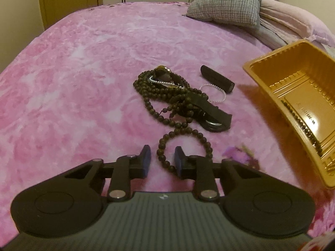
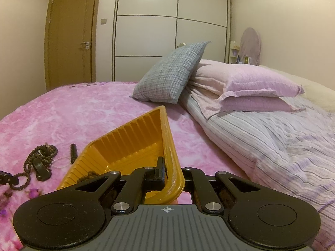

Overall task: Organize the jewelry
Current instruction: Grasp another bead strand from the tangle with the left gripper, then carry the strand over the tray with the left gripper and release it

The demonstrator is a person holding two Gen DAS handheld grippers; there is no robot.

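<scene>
The bed (image 1: pixel 88 67) is covered with a pink blanket, and a grey checked pillow (image 1: pixel 228 0) lies at its far side. In the left view my left gripper (image 1: pixel 162 160) has its fingers spread, one on each side of a loop of the dark bead necklace (image 1: pixel 167 96), not closed on it. A black tube (image 1: pixel 217 79) and a pearl bracelet (image 1: pixel 215 94) lie just beside the pile. In the right view my right gripper (image 2: pixel 170 174) pinches the rim of the golden tray (image 2: pixel 129 146), which is tilted, with some beads inside.
</scene>
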